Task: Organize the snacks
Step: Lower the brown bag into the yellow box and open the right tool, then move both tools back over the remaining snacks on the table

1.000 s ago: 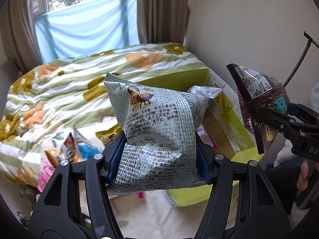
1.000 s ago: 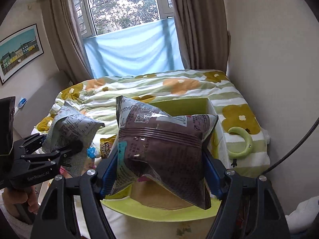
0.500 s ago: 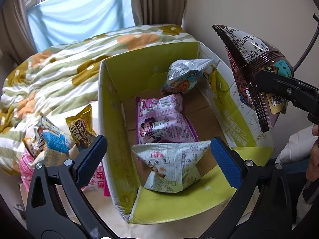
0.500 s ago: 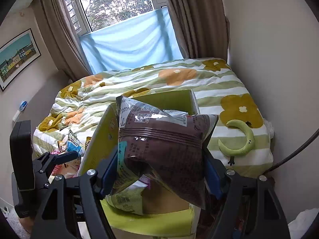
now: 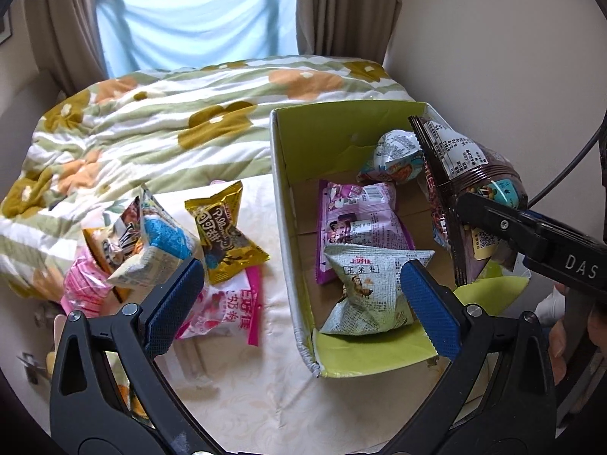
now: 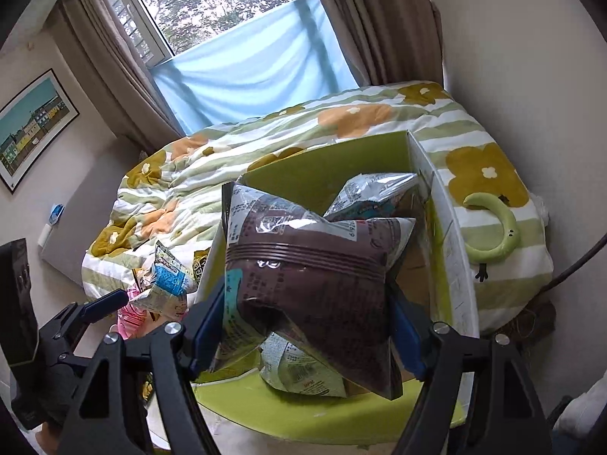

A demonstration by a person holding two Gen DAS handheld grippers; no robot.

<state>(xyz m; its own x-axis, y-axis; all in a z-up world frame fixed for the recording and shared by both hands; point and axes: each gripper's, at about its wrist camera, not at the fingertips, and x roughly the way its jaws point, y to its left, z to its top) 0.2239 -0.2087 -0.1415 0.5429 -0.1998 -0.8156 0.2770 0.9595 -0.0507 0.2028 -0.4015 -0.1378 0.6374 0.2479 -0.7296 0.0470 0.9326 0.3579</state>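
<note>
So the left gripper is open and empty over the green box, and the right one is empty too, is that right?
Not quite. The left gripper is open and empty above the green box, but the right gripper is not empty: its fingers press a brown snack bag between them, as the right wrist view shows.

Daylight pours through the window [image 6: 212, 0] ahead of me, trees outside, a pale blue cloth [image 6: 258, 76] hanging across its lower part. Brown curtains [image 6: 379, 26] hang on both sides. Below lies the bed, its striped flowered quilt [image 5: 159, 125] rumpled. Plain cream walls [image 5: 493, 57]; a framed townscape picture [image 6: 34, 129] hangs at my left.
</note>
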